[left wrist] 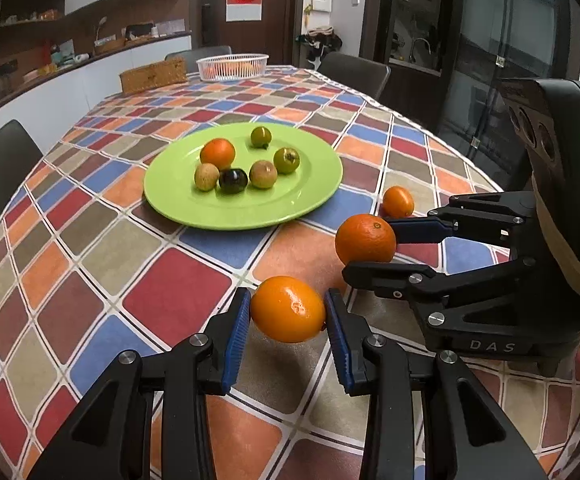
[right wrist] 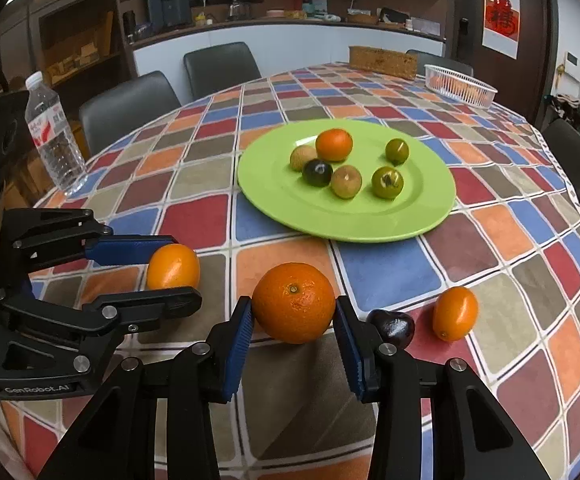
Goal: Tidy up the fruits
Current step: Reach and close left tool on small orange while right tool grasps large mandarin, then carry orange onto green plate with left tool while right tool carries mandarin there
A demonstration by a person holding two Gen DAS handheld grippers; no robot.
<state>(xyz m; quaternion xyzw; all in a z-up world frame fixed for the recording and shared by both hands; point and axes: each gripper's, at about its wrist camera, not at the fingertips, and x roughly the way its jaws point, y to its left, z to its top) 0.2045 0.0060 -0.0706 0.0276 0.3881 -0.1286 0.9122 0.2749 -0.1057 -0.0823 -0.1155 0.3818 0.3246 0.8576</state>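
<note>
- Two grippers, one in each of my hands. My left gripper (left wrist: 286, 312) is clamped on a smooth oval citrus (left wrist: 287, 309), both blue pads pressed to its sides.
- My right gripper (right wrist: 294, 314) is clamped on a round orange (right wrist: 294, 303), stem scar facing up; its pads grip left and right of the fruit.
- Both held fruits sit clear of the cloth, with a shadow under each. The right one is just beside the left, nearer the plate in the left view.
- One green plate (left wrist: 302, 200) lies ahead of both grippers, toward the table's middle.
- Six fruits on the plate: one orange one (left wrist: 217, 153), two green ones (left wrist: 260, 136) (left wrist: 286, 160), two tan ones (left wrist: 206, 176) (left wrist: 263, 174), and one dark one (left wrist: 233, 180) between the tan pair.
- Two fruits loose on the tablecloth (right wrist: 386, 268): a small oval citrus (right wrist: 454, 313) to the right of my right gripper, and a dark plum-like fruit (right wrist: 394, 326) just beside that gripper's right finger.
- One white basket (left wrist: 232, 65) at the far end, with orange things inside that I cannot make out; a brown box (left wrist: 153, 75) next to it.
- One water bottle (right wrist: 53, 128) stands at the table's left edge.
</note>
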